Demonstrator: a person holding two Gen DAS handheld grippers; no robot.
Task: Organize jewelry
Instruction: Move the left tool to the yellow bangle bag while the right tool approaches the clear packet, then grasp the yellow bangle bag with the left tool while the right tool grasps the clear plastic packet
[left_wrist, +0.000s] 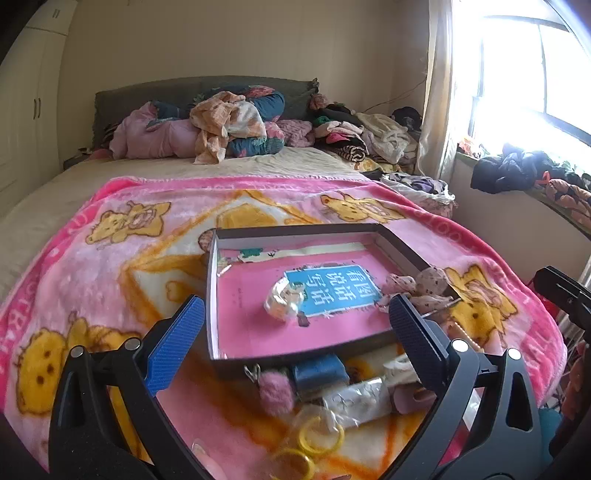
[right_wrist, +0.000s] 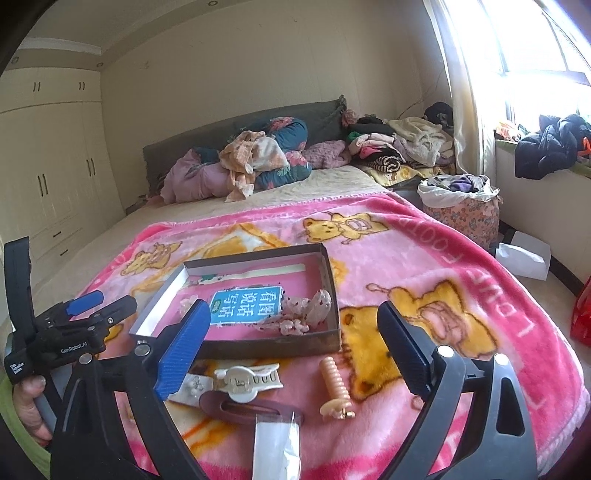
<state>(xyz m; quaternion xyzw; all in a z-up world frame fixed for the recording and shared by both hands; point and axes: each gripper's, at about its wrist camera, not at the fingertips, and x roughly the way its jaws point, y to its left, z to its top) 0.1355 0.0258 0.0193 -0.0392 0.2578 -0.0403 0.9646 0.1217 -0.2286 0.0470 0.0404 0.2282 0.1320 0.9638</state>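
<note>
Surface: pink bear-print blanket (right_wrist: 424, 258) on bed.
Box (right_wrist: 332, 336): far of both claws.
Right gripper (right_wrist: 290, 332): wide open, empty; white hair clip (right_wrist: 247, 382) near, between fingers.
Left gripper (left_wrist: 295, 325): spread, empty.

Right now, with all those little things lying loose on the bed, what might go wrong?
The soft pink blanket could swallow small pieces when pinched. The hair clips overlap each other, so one grab may drag several. The shallow box sits on plush fabric and might tip or slide if bumped.
</note>
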